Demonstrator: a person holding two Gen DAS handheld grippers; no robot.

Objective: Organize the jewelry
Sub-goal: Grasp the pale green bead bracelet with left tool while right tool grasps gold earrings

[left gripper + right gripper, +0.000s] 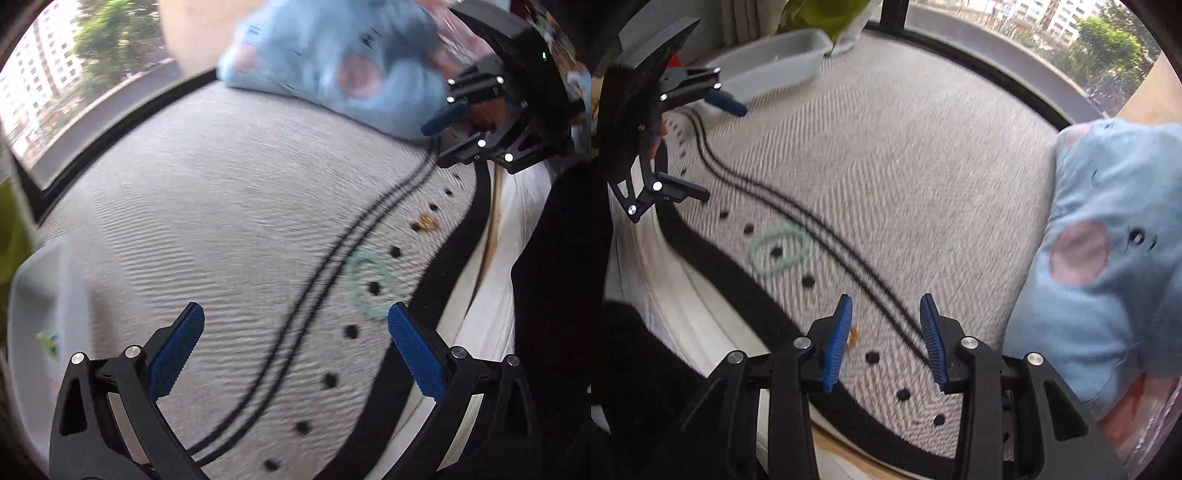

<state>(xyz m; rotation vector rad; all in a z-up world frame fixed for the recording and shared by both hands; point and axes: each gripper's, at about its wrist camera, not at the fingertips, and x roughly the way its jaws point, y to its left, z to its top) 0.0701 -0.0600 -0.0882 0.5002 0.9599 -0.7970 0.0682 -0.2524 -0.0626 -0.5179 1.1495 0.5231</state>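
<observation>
A pale green beaded bracelet [373,286] lies on the grey woven mat [221,206], just beyond my open left gripper [295,339]; it also shows in the right wrist view [779,249]. A small gold jewelry piece [426,222] lies further along the mat's edge, and in the right wrist view [854,336] it sits just beside the left fingertip of my right gripper [886,325], which is open and empty. A grey plastic tray [775,62] stands at the mat's far corner, with something small and green inside [48,339].
A light blue plush toy [1108,251] lies on the mat's side. A window with a black frame [110,110] borders the mat. The mat's black edge [738,288] runs along a white surface. The views are motion-blurred.
</observation>
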